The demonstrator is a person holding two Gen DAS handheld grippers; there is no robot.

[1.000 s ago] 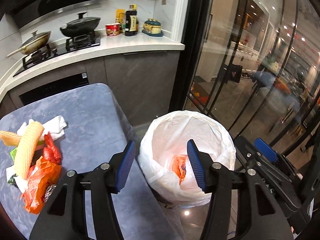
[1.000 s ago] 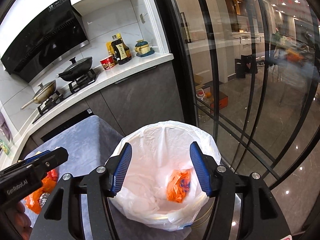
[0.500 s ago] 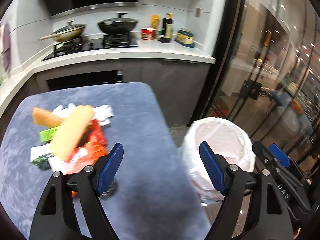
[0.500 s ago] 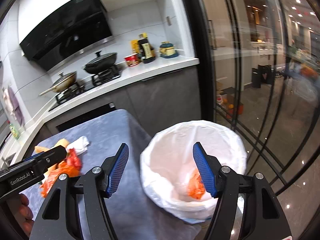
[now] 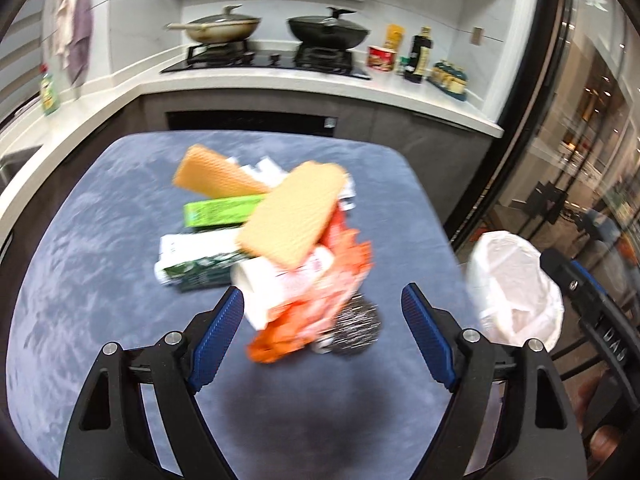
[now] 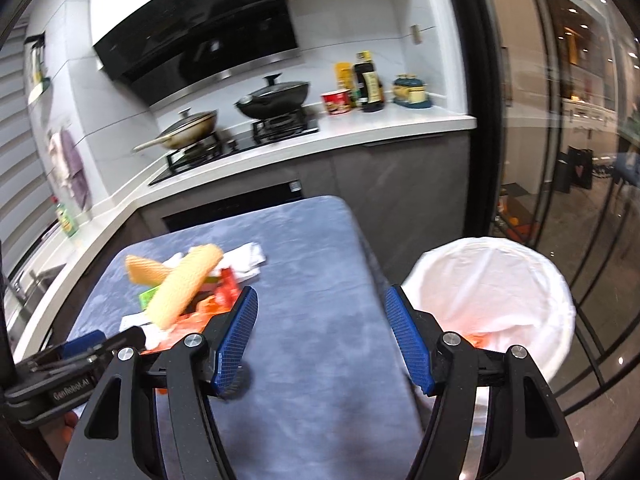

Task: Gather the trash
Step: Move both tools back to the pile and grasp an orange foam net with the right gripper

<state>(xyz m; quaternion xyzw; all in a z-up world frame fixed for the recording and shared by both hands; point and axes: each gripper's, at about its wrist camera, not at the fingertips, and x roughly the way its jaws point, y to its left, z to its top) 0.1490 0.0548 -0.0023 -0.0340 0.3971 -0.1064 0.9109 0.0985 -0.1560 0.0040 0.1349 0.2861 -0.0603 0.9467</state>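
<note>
The left gripper [image 5: 322,336] has just been spreading its jaws, nothing clamped. Ahead of its fingertips lies one trash heap [image 5: 276,240] (two yellow sponge cloths, long axes angled apart). One lined bin [image 6: 494,296] sits right of the right gripper [image 6: 320,340], which gapes empty.

Left gripper [image 5: 322,336] jaws just widened, empty; right gripper [image 6: 322,342] open, empty

trash pile [image 5: 296,240] ahead, tabletop [image 6: 320,320] seemingly clear alongside
</note>
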